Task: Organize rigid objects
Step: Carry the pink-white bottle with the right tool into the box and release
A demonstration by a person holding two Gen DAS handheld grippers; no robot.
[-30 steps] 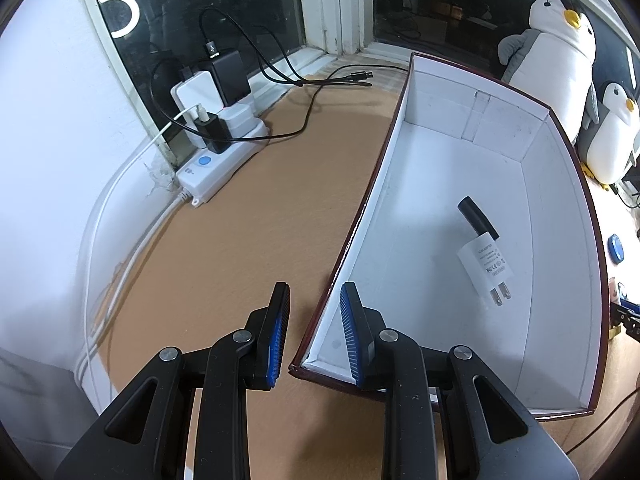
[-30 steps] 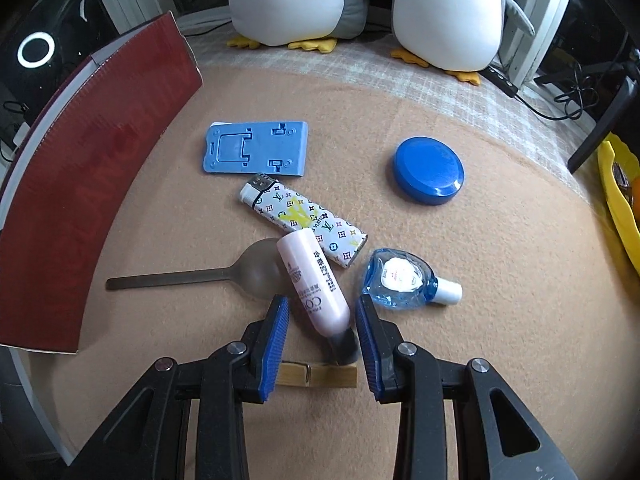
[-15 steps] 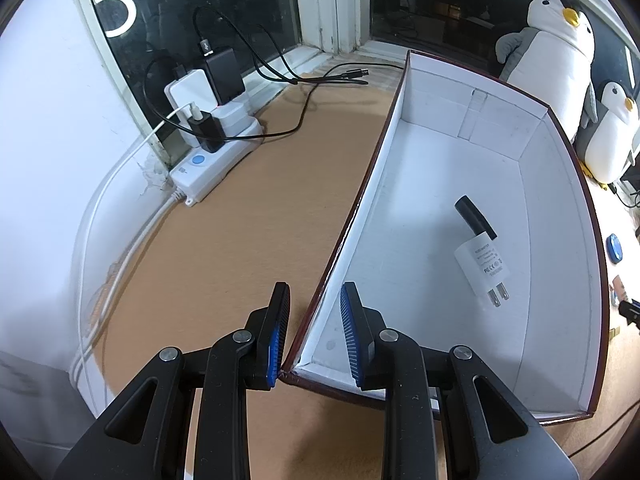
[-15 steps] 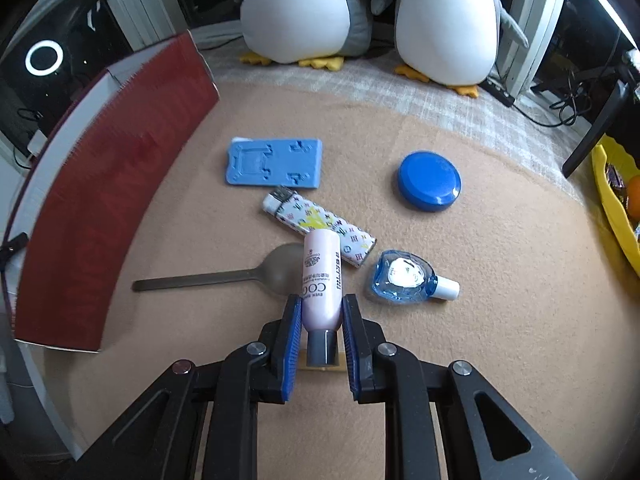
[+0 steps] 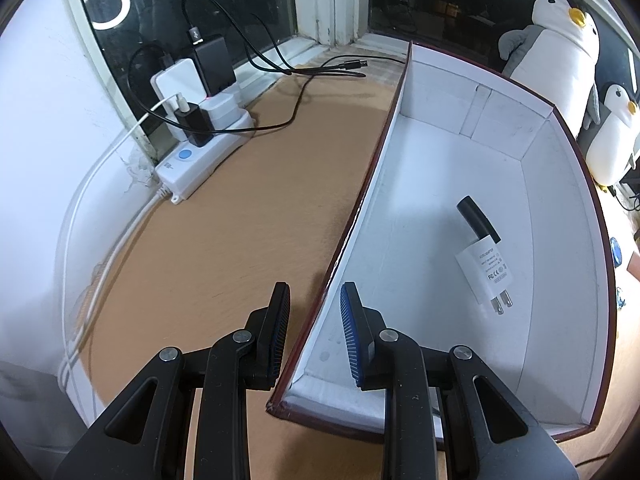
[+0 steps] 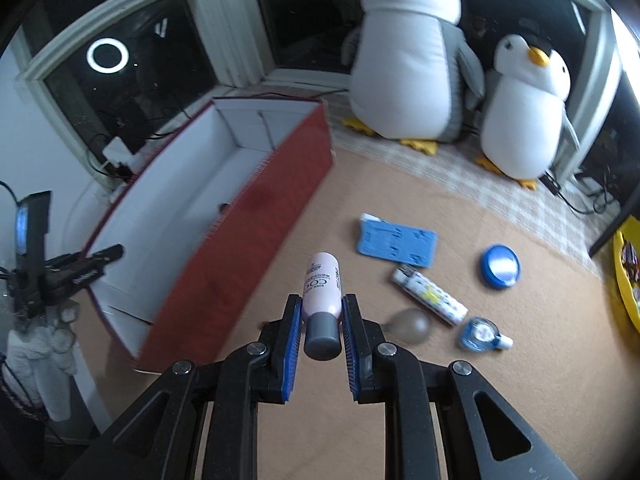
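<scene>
My right gripper [image 6: 320, 300] is shut on a pink bottle [image 6: 322, 280] just above its grey cap and holds it in the air over the tan mat, beside the red outer wall of the box [image 6: 256, 216]. On the mat lie a blue phone stand [image 6: 396, 242], a patterned lighter [image 6: 430, 296], a blue round tin [image 6: 500, 266], a spoon [image 6: 408, 324] and a small blue dropper bottle [image 6: 482, 334]. My left gripper [image 5: 314, 300] straddles the box's near left wall [image 5: 360, 208]; its pads stand slightly apart from that wall. Inside the box lies a white plug adapter [image 5: 484, 268].
A white power strip [image 5: 204, 148] with chargers and black cables sits by the window, left of the box. Two plush penguins [image 6: 408, 60] stand at the back of the mat. A yellow basket [image 6: 628, 280] is at the right edge. A gloved hand [image 6: 40, 340] holds the left gripper.
My right gripper shut on the pink bottle and lifted it off the mat, swinging left so the box came into view. The left gripper stayed at the box wall.
</scene>
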